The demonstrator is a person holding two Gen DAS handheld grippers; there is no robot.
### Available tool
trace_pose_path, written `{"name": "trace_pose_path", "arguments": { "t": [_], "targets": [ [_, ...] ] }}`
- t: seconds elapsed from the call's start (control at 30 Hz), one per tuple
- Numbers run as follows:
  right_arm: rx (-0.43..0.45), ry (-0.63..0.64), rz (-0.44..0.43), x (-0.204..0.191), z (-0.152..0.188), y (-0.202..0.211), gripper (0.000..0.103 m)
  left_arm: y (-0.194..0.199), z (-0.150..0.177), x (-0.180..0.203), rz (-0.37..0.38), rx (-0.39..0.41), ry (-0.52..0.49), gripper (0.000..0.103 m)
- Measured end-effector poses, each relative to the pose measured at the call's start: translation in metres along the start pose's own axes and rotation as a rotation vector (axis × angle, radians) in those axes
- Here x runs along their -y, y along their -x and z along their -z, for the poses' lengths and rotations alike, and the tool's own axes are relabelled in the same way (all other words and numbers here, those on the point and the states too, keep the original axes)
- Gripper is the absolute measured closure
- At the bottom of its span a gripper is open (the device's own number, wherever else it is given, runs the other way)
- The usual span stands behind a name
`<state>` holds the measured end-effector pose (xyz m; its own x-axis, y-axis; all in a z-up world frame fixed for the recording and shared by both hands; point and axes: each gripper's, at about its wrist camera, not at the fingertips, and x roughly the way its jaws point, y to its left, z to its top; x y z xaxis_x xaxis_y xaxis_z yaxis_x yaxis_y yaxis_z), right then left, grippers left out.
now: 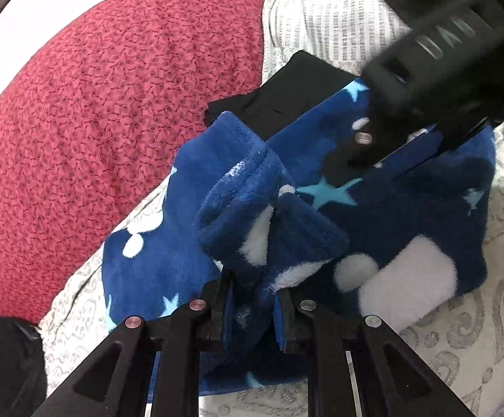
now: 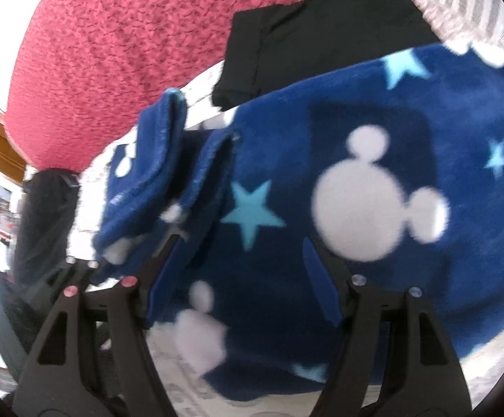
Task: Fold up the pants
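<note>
The pants (image 1: 401, 215) are blue fleece with white mouse-head shapes and light blue stars, lying on a white patterned bedsheet (image 1: 478, 340). My left gripper (image 1: 253, 295) is shut on a bunched fold of the pants and holds it raised. My right gripper (image 2: 243, 278) is open, its fingers (image 2: 321, 292) straddling the blue fleece (image 2: 356, 173) just above it. The right gripper also shows in the left wrist view (image 1: 422, 93) over the far part of the pants. The left gripper shows at the left of the right wrist view (image 2: 78, 271), with the lifted cuff (image 2: 147, 173) above it.
A folded black garment (image 1: 286, 93) lies just beyond the pants, also in the right wrist view (image 2: 321, 27). A big red textured blanket (image 1: 113, 121) fills the left. A striped white pillow (image 1: 332, 24) lies behind. A dark object (image 1: 8, 358) sits at lower left.
</note>
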<state>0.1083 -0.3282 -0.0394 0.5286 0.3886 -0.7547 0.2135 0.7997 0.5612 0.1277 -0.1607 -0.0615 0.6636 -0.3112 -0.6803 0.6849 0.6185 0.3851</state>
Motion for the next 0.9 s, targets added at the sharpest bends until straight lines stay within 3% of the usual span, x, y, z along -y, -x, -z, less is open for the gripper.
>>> {"name": "trace_pose_path", "arguments": {
  "t": [0.13, 0.3, 0.47, 0.73, 0.77, 0.8, 0.83, 0.9],
  "targets": [
    [-0.097, -0.13, -0.159, 0.004, -0.006, -0.017, 0.026, 0.003, 0.001, 0.003, 0.02, 0.026, 0.018, 0.082],
    [-0.154, -0.239, -0.27, 0.005, -0.015, -0.031, 0.024, 0.004, 0.002, 0.001, 0.026, 0.035, 0.053, 0.082],
    [-0.191, -0.282, -0.298, -0.002, -0.025, -0.047, 0.023, 0.007, 0.003, 0.004, 0.041, 0.047, 0.047, 0.082],
    [-0.28, -0.307, -0.252, -0.015, -0.047, -0.084, 0.023, 0.002, -0.002, 0.01, 0.026, 0.036, 0.05, 0.08],
    [-0.293, -0.291, -0.246, -0.019, -0.049, -0.088, 0.035, 0.003, 0.0, 0.009, 0.023, 0.034, 0.047, 0.079],
    [-0.299, -0.269, -0.236, -0.023, -0.05, -0.09, 0.068, 0.005, 0.002, 0.008, 0.014, 0.033, 0.042, 0.076],
    [-0.306, -0.242, -0.219, -0.026, -0.051, -0.09, 0.078, 0.008, 0.004, 0.008, 0.011, 0.03, 0.036, 0.075],
    [-0.283, -0.228, -0.218, -0.03, -0.051, -0.086, 0.079, 0.019, 0.013, 0.004, 0.012, 0.041, 0.038, 0.057]
  ]
}}
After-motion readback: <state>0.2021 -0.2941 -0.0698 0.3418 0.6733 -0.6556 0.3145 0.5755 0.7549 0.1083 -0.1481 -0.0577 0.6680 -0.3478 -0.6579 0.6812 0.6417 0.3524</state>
